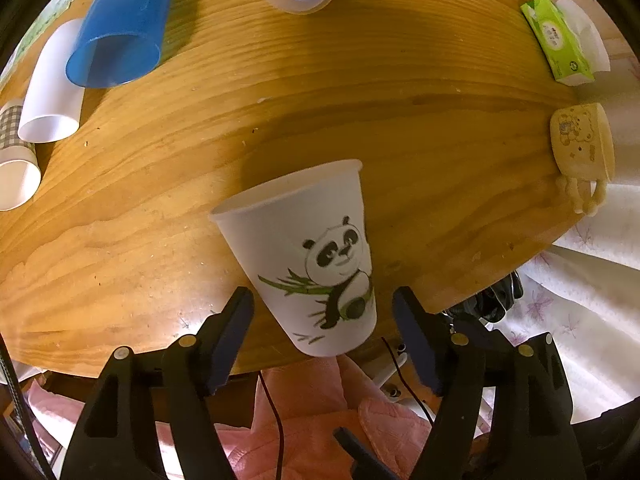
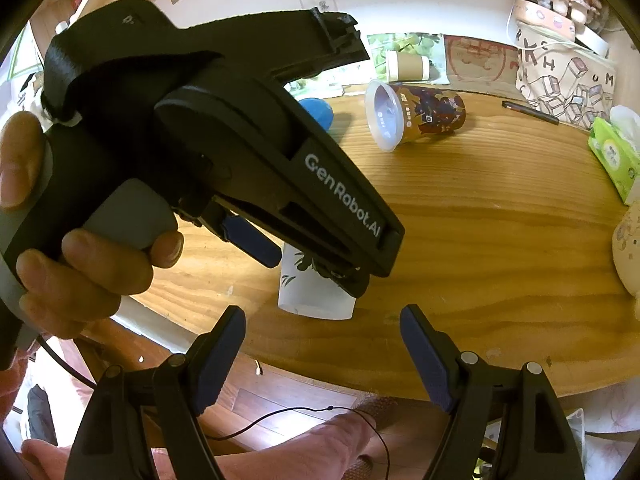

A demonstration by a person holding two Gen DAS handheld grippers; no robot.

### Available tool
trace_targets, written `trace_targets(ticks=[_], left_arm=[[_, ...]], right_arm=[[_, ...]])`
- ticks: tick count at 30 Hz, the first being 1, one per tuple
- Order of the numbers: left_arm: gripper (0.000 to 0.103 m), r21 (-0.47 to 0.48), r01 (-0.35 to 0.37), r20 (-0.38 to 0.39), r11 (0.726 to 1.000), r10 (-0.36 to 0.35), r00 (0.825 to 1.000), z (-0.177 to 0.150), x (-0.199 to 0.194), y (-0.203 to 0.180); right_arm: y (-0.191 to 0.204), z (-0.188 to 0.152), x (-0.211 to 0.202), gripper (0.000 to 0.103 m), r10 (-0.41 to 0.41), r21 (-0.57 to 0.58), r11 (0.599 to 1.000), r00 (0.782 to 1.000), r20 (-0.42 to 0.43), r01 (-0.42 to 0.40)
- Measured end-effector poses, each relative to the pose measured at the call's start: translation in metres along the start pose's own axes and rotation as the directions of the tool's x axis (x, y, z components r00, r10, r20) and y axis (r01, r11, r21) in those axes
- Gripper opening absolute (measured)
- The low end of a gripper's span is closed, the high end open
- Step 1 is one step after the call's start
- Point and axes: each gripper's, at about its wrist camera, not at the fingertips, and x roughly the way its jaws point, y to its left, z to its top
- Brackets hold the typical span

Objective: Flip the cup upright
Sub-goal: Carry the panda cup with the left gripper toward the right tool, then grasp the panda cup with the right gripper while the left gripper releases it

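Observation:
A white paper cup with a panda print (image 1: pixel 316 264) stands rim-down on the wooden table (image 1: pixel 420 140) near its front edge, its closed base towards my camera. My left gripper (image 1: pixel 323 302) is open; its blue-padded fingers flank the cup's base end without touching it. In the right wrist view the same cup (image 2: pixel 314 294) shows under the left gripper's black body (image 2: pixel 256 152), held by a hand. My right gripper (image 2: pixel 322 330) is open and empty, just short of the cup at the table's front edge.
A blue cup (image 1: pixel 124 28), a white cup (image 1: pixel 54 88) and a checked cup (image 1: pixel 14 156) lie on their sides at left. A patterned cup (image 2: pixel 416 114) lies at the back. A green tissue pack (image 1: pixel 556 38) and a beige mug (image 1: pixel 582 146) sit at right.

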Motion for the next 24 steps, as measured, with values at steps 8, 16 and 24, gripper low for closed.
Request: trace_targets(ticks=[8, 16, 24], left_arm=[[0.076, 0.006, 0.005, 0.053, 1.0, -0.006, 0.999, -0.021, -0.015, 0.0], [0.076, 0.014, -0.009, 0.191, 1.0, 0.006, 0.982, -0.057, -0.04, 0.005], [0.076, -0.019, -0.001, 0.426, 1.0, 0.009, 0.905, -0.101, -0.071, 0.021]], right_arm=[[0.004, -0.008, -0.012, 0.08, -0.017, -0.003, 1.0, 1.0, 0.019, 0.017], [0.007, -0.014, -0.023, 0.08, -0.047, -0.004, 0.999, 0.998, 0.046, 0.047], [0.007, -0.025, -0.033, 0.08, -0.091, 0.038, 0.995, 0.993, 0.075, 0.089]])
